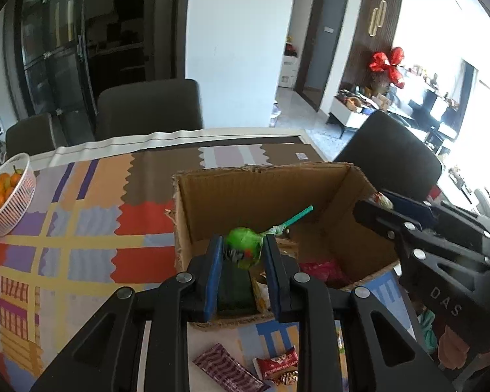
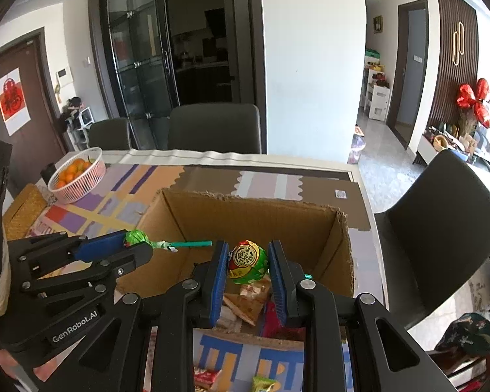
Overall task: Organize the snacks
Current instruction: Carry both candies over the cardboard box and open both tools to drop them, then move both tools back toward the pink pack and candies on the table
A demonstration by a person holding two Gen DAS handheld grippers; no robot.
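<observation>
Two lollipops hung over the cardboard box.
The green lollipop sat between the left gripper pads, which looked barely touching. Only the right view showed the second lollipop, squeezed by the right gripper.

You've got the box mid-frame on the table, wrapped snacks inside it. Basket of fruit sits upper left, near the table's far edge. More snacks lie on the table at frame bottom, before the box. Chairs stand behind the table.
</observation>
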